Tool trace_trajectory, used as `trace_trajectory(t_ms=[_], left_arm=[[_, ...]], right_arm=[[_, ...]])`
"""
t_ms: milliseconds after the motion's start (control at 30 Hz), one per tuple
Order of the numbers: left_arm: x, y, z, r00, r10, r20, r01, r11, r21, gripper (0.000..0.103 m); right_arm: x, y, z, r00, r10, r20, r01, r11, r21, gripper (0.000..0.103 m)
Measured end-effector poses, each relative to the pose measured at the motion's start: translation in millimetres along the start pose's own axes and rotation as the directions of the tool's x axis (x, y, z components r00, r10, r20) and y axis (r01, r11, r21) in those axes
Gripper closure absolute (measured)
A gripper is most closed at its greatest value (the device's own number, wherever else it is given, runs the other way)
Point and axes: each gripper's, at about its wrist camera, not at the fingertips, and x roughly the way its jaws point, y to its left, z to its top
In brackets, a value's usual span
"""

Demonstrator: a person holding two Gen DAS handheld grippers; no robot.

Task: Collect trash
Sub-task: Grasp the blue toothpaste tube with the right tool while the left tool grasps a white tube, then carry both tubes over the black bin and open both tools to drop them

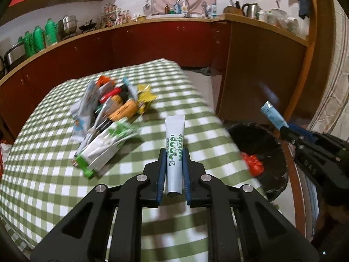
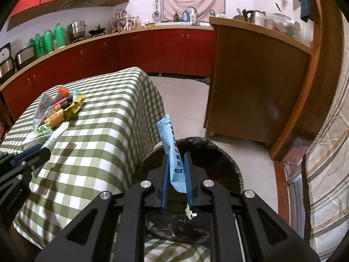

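you're carrying both finds to the bin (image 2: 218, 152): left gripper (image 1: 174, 152) is pinching a white tube (image 1: 174, 144) over the checked table (image 1: 54, 196), right gripper (image 2: 176, 159) is clamping a blue sachet (image 2: 172, 148) above the bin; release it next.

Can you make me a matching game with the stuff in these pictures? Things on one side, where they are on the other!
Things:
1. white tube
2. blue packet
3. trash pile
4. black bin

Places:
A. on the floor beside the table
B. in the left gripper
C. on the checked tablecloth
D. in the right gripper

Pairs: 1-B, 2-D, 3-C, 4-A
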Motion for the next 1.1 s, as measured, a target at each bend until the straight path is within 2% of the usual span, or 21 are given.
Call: trace_trajectory(t_ms=[433, 867, 1033, 1067, 1100], left_arm=[[18.6, -69.4, 32.5, 0.997, -0.076, 0.033, 0.073, 0.993, 0.094, 0.089], [44.1, -94.9, 41.7, 0.997, -0.077, -0.008, 0.078, 0.988, 0.132, 0.087], [51.1, -100.9, 44.7, 0.997, -0.075, -0.02, 0.077, 0.986, 0.145, 0.084], [51.2, -100.6, 44.7, 0.997, -0.073, -0.019, 0.075, 0.987, 0.146, 0.082], [50.3, -101.3, 44.2, 0.997, -0.071, -0.017, 0.073, 0.987, 0.145, 0.075]], right_arm=[[0.6, -33.8, 5.5, 0.998, -0.063, 0.014, 0.062, 0.997, 0.05, 0.089], [12.3, -50.8, 5.5, 0.996, -0.088, 0.006, 0.087, 0.993, 0.077, 0.089], [16.5, -55.7, 5.1, 0.995, -0.098, 0.006, 0.097, 0.991, 0.092, 0.087], [16.9, -56.8, 4.8, 0.995, -0.098, 0.004, 0.097, 0.991, 0.092, 0.087], [17.3, -57.1, 4.5, 0.995, -0.099, 0.003, 0.098, 0.991, 0.093, 0.086]])
